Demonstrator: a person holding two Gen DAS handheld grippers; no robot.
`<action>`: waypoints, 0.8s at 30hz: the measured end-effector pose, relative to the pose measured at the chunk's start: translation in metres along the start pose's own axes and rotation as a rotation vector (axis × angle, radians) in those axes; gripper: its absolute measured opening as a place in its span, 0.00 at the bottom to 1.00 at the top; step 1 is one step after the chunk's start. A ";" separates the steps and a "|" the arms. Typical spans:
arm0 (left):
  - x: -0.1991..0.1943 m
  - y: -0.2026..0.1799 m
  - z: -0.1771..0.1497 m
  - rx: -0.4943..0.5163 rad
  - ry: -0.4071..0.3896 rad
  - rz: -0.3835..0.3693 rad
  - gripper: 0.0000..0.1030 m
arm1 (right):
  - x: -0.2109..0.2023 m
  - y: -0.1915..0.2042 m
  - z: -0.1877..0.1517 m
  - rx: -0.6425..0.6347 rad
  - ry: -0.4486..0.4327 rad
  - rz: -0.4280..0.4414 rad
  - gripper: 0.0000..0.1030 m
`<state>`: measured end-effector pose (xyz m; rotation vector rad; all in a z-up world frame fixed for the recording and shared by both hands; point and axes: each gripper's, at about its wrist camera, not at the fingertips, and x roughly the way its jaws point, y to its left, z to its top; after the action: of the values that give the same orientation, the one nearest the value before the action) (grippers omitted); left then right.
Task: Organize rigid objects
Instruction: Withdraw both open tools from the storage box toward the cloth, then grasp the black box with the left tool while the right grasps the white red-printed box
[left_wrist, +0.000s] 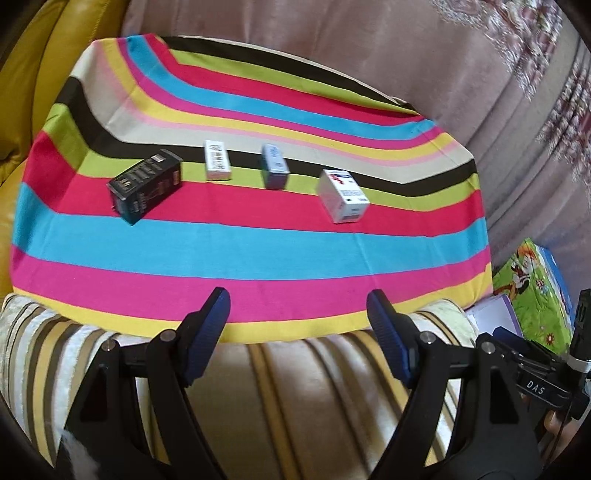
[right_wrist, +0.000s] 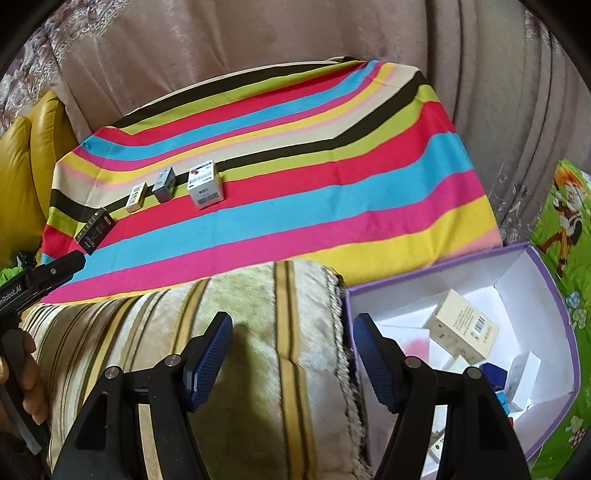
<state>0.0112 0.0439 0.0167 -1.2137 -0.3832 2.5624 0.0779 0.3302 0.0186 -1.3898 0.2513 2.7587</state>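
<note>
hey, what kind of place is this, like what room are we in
Most likely a home living room. A yellow leather sofa stands beside a striped cloth, pinkish curtains hang behind, and a purple-edged box holds small cartons.

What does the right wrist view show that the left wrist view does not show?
Only the right wrist view shows the inside of the purple-edged box, with a cream box and other small boxes in it.

Only the left wrist view shows nothing that the right wrist view lacks.

Both views show the striped cloth, with four small boxes in a row on it: a black box, a white box, a grey box and a white box with red print.
</note>
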 end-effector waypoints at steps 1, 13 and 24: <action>-0.001 0.005 0.000 -0.013 -0.001 0.003 0.77 | 0.002 0.002 0.001 -0.004 0.002 0.000 0.67; 0.002 0.031 0.005 -0.038 0.044 0.034 0.77 | 0.021 0.023 0.017 -0.038 0.014 0.018 0.67; 0.012 0.056 0.016 -0.067 0.088 0.097 0.77 | 0.036 0.038 0.032 -0.068 0.015 0.032 0.67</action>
<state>-0.0161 -0.0054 -0.0014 -1.3962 -0.4040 2.5840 0.0271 0.2967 0.0129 -1.4352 0.1833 2.8084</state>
